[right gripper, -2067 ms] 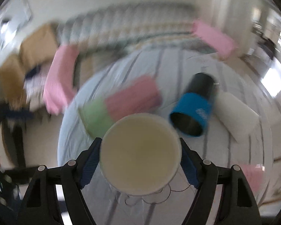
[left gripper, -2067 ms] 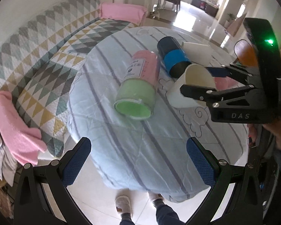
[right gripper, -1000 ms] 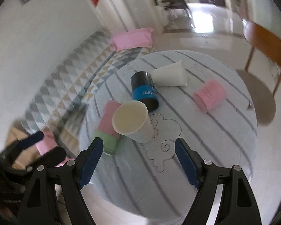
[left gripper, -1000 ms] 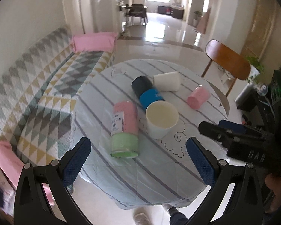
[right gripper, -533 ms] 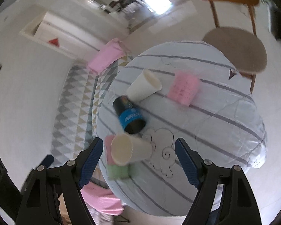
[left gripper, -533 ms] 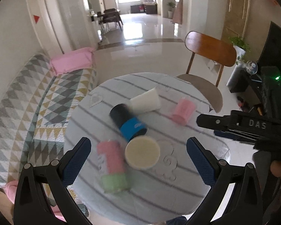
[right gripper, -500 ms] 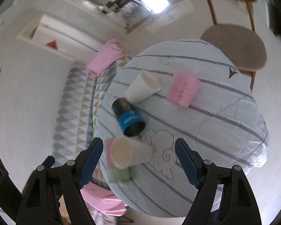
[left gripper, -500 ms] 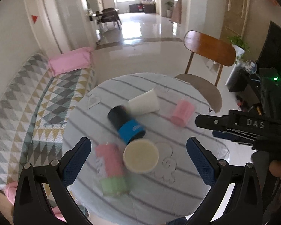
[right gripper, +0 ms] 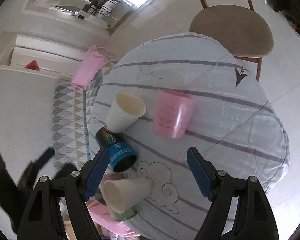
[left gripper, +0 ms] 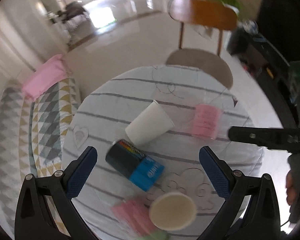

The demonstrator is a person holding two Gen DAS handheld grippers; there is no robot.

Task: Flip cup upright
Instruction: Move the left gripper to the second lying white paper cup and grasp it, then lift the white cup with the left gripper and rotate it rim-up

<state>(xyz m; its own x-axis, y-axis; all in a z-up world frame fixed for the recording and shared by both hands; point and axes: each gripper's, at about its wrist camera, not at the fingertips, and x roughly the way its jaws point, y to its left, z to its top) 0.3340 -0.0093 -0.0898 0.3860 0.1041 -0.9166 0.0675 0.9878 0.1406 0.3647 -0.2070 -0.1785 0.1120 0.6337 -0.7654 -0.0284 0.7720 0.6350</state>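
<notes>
Both my left gripper (left gripper: 148, 170) and right gripper (right gripper: 148, 172) are spread wide and hold nothing. The white cup (right gripper: 126, 192) stands upright on the tabletop (right gripper: 240, 130) below them, near my right gripper's left finger, beside the blue cup (right gripper: 118, 150).

Bright daylight from far windows, floor glare, motion blur, fisheye-warped dark edges.

Left gripper (left gripper: 148, 171) jaws spread wide, empty. Between the fingers: black-and-blue cup (left gripper: 134, 165) on its side. Beyond it, white paper cup (left gripper: 149, 125) lying down. Nearer the camera, cream cup (left gripper: 173, 212) standing upright.
</notes>
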